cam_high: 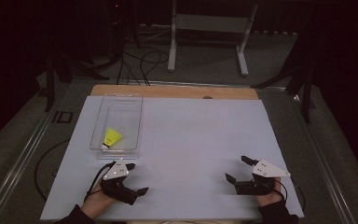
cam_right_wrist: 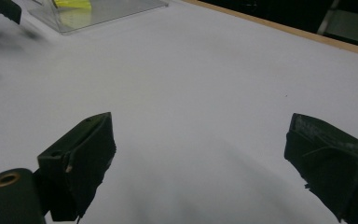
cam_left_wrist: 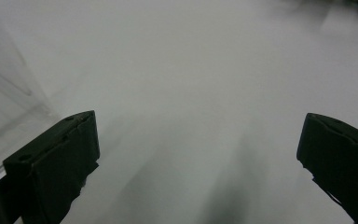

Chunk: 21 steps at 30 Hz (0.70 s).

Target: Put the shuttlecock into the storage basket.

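A yellow shuttlecock (cam_high: 112,137) with a white cork lies in the near end of a clear plastic box (cam_high: 130,104) at the table's left. My left gripper (cam_high: 137,178) rests just in front of the box, open, nothing between its jaws. In the left gripper view the left gripper (cam_left_wrist: 198,154) has bare white table between its jaws and the box wall (cam_left_wrist: 4,100) at the left edge. My right gripper (cam_high: 237,169) sits at the near right, open and holding nothing. The right gripper view shows the right gripper (cam_right_wrist: 200,154) facing the box (cam_right_wrist: 112,11) and the shuttlecock (cam_right_wrist: 72,3) far off.
A white sheet (cam_high: 191,135) covers the table, with a wooden strip (cam_high: 177,91) along its far edge. Beyond stand a white frame (cam_high: 209,28), cables on the floor and dark stands to both sides.
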Motion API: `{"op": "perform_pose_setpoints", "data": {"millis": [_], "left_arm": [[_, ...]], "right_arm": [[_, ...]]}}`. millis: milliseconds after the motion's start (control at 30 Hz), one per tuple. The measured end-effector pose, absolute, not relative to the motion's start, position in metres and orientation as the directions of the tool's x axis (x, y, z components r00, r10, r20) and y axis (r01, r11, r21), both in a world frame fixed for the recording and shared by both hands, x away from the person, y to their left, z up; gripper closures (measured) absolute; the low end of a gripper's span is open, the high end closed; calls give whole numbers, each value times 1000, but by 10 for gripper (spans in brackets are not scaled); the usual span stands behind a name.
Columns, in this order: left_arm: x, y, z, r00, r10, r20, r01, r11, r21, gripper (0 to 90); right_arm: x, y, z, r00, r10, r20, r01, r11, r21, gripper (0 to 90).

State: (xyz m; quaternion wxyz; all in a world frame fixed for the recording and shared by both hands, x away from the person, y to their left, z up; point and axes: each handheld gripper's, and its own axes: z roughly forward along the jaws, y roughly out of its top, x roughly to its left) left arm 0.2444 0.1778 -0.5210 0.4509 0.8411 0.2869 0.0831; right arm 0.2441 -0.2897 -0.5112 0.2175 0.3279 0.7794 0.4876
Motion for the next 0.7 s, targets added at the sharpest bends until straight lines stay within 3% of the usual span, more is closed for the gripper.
{"op": "perform_pose_setpoints", "data": {"millis": [700], "left_arm": [[244, 178, -522, 803, 586, -107, 401, -400, 824, 0]], "right_arm": [[245, -289, -513, -693, 721, -18, 307, 317, 897, 83]]}}
